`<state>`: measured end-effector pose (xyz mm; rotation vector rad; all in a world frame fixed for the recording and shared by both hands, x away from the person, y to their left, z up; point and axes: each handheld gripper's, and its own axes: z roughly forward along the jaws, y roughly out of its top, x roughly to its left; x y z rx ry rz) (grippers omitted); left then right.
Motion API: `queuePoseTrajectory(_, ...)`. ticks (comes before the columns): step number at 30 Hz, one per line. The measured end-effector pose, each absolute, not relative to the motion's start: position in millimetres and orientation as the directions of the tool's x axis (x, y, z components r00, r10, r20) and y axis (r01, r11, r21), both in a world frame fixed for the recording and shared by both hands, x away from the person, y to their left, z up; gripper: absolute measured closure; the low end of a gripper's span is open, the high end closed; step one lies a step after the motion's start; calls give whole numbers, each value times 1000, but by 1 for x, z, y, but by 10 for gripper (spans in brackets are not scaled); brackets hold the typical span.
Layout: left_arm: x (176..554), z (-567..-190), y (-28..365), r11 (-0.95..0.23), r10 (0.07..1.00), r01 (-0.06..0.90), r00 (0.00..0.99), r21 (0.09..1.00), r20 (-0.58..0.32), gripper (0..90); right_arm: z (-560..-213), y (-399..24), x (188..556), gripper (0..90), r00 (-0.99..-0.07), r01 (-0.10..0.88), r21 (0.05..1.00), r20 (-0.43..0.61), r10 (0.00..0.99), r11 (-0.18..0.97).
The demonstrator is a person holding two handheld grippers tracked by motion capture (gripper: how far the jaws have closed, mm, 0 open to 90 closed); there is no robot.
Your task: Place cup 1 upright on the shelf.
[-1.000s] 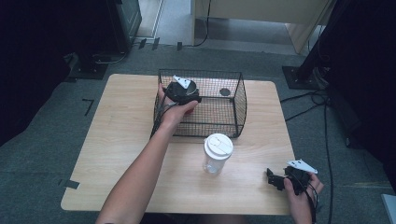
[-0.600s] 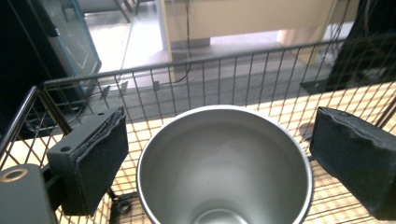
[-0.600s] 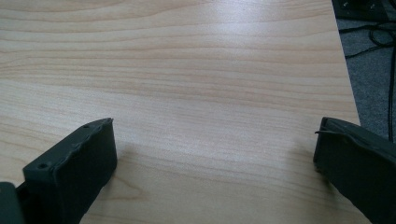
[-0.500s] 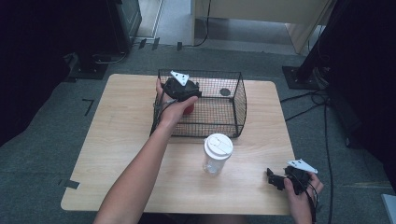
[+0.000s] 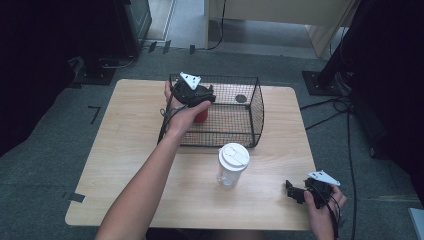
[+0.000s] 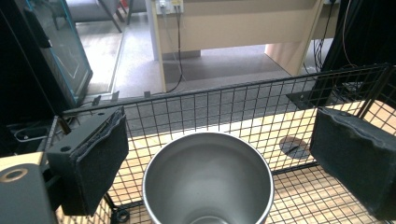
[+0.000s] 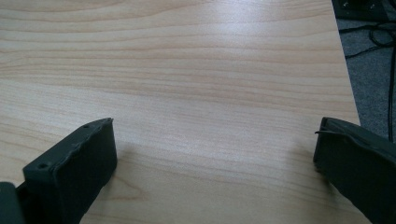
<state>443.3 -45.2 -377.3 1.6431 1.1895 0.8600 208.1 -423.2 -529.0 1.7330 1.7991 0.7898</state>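
While the left hand-held gripper [image 5: 207, 95] hangs inside the wire basket [image 5: 252, 107], a red metal cup [image 6: 208, 179] stands between its spread jaws.

Its pads flank the cup without touching, probably to release or grasp it upright. Compared with a second ago, this gripper sits slightly deeper in the basket. Well away, the right hand-held gripper [image 5: 292, 190] rests spread on the surface [image 5: 130, 140], beyond a lidded cup [image 5: 232, 165].

wire basket [image 5: 252, 117] walls hemming metal cup [image 6: 208, 179]
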Motion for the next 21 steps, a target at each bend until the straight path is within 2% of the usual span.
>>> queuePoseTrajectory(21,391,-365,-7,-173,949,296,306,940,78,53,-529,-423,209,0,-48,698,716,30,998,12)
